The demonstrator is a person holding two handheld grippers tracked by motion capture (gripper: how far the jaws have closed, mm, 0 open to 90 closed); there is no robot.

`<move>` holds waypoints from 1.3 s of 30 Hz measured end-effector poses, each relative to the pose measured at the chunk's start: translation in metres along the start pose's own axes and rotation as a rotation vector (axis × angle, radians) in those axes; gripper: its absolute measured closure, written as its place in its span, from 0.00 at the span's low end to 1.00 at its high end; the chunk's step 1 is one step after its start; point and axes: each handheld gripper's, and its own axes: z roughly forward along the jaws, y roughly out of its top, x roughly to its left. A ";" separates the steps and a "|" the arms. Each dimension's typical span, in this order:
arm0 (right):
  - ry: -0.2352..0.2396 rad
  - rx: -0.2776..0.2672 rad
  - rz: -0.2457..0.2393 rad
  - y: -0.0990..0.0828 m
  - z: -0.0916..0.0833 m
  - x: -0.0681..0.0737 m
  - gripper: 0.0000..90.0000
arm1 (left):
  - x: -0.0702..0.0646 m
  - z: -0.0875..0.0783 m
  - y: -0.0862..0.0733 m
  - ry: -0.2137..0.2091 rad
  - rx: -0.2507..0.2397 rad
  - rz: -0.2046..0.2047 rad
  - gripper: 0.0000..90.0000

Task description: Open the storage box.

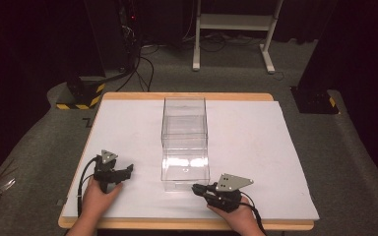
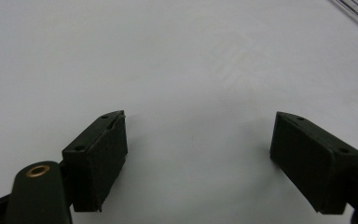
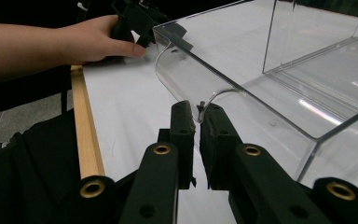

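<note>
Resting near the desk's (image 1: 128, 123) front edge, the right hand-held gripper (image 3: 197, 122) has its jaws together on the wire handle (image 3: 214, 95) of the clear box (image 1: 185, 169) at mid-desk. The left hand-held gripper (image 2: 198, 154) stands apart, jaws spread over bare white surface.

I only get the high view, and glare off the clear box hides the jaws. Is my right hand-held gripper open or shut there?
Observer: The right hand-held gripper is shut. Its tips sit right at the near wall of the clear box. I cannot tell whether they pinch anything.
Operator: And the left one?
Observer: The left hand-held gripper is open, with only bare white table between its jaws.
</note>
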 end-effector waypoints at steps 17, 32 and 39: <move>-0.042 -0.051 -0.019 0.007 -0.017 -0.004 0.88 | 0.000 0.000 0.000 0.000 0.000 0.000 0.21; -0.081 -0.131 -0.019 0.020 -0.027 -0.008 0.86 | 0.000 0.000 0.000 0.000 0.000 0.000 0.21; -0.129 -0.161 0.005 0.022 -0.033 -0.018 0.83 | 0.000 0.000 0.000 0.001 -0.001 0.000 0.21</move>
